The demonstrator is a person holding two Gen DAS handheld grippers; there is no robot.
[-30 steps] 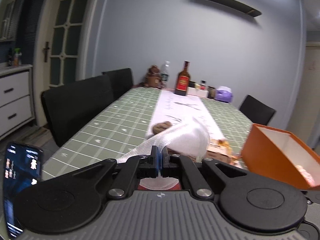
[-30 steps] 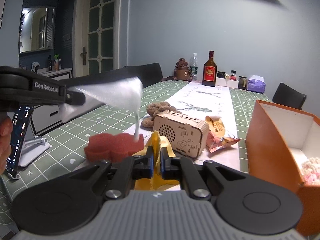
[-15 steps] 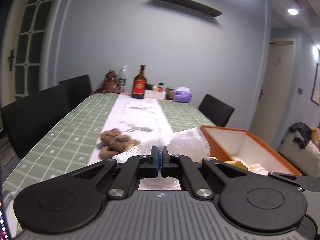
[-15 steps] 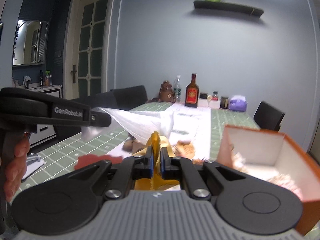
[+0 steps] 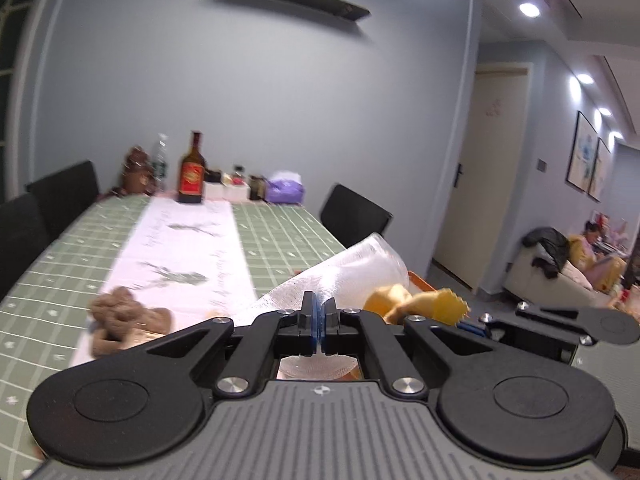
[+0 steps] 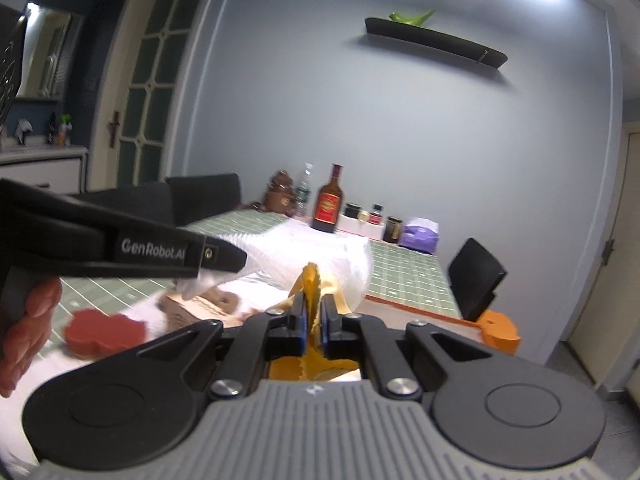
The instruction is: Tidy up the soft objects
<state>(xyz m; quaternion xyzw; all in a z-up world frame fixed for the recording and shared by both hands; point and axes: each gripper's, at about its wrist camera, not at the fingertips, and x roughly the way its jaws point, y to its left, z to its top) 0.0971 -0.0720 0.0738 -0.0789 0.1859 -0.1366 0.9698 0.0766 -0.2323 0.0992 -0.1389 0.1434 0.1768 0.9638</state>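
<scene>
My left gripper (image 5: pixel 319 334) is shut on a white mesh cloth (image 5: pixel 348 270) and holds it up in the air. It shows from the side in the right wrist view (image 6: pixel 224 258) with the white cloth (image 6: pixel 320 248) hanging from it. My right gripper (image 6: pixel 314 326) is shut on a yellow cloth (image 6: pixel 312 280); that cloth also shows in the left wrist view (image 5: pixel 424 304), just right of the white one. A brown plush toy (image 5: pixel 120 314) and a red sponge (image 6: pixel 104 330) lie on the table. An orange box rim (image 6: pixel 416 310) sits just beyond my grippers.
The green checked table (image 5: pixel 280 232) carries a white runner (image 5: pixel 180 240). A bottle (image 5: pixel 191 168), jars and a purple tissue box (image 5: pixel 285 188) stand at its far end. Black chairs (image 5: pixel 356 216) line both sides. A wooden box (image 6: pixel 200 304) lies by the sponge.
Both grippers have swung right and risen with their cloths. The orange box has dropped mostly below view and the two cloths are now close together.
</scene>
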